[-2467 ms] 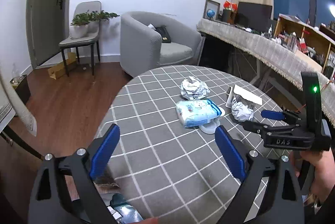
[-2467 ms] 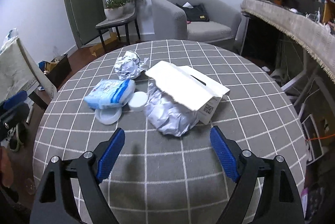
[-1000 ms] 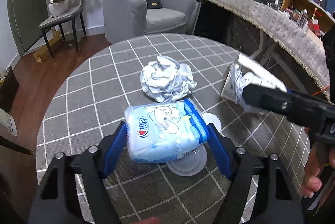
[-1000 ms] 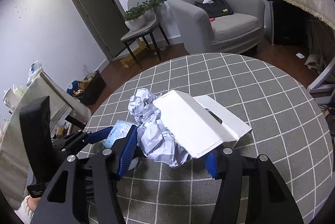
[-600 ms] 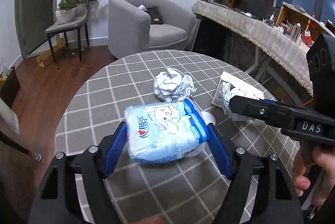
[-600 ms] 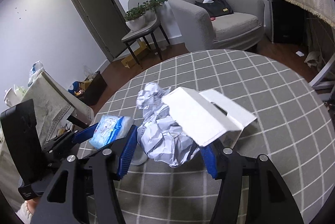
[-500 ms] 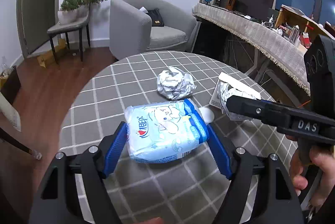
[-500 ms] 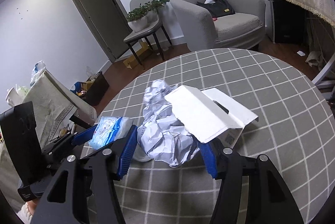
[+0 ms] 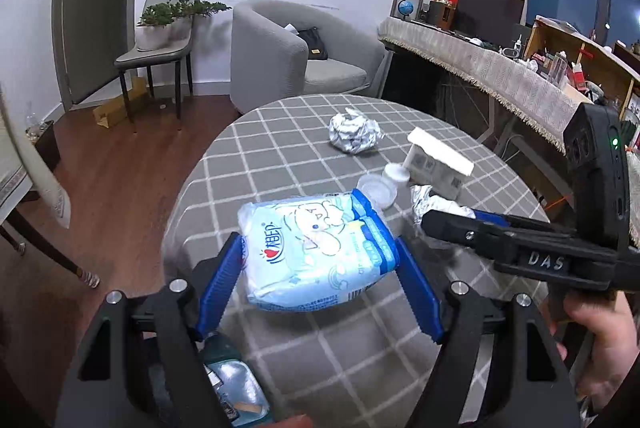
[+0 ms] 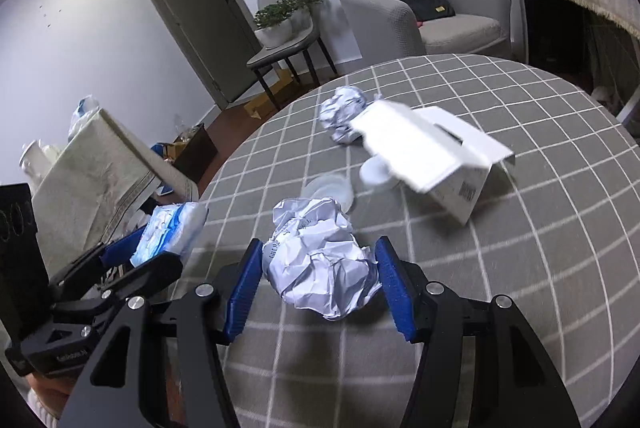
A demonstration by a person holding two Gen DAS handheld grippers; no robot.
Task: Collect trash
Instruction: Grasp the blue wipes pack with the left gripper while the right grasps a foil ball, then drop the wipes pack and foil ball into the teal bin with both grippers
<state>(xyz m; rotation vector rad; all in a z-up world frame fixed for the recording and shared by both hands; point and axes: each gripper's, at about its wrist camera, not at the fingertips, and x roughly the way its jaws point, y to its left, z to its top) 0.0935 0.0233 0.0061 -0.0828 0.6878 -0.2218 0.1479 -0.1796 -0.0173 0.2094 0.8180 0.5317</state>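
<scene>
Blue wipes pack [image 9: 316, 248]: clamped between the blue pads of the left gripper [image 9: 318, 282], lifted clear of the checked table [image 9: 280, 164], above its near-left edge.
Crumpled paper ball [image 10: 322, 262]: pinched between the pads of the right gripper [image 10: 320, 284], jaws about half closed on it, above the near part of the table.
Still on the table: a second paper ball [image 9: 354, 134] toward the far edge; an open white box [image 10: 436, 160] right of centre; a white cap [image 9: 396, 173] and a clear lid [image 9: 378, 188] just beside the box.
Step in hand (judged): carrying both pieces off the table toward a bin.
How to do it well (judged): keep both grips steady; the pack is soft and slippery, the paper springy, so either could slide out if the jaws ease. Keep the two grippers apart on the way.
Containers: no bin shows clearly. Something dark with shiny contents [image 9: 236, 384] sits below the left gripper; cannot tell whether it is the bin. The white box stands open; its inside is hidden.
</scene>
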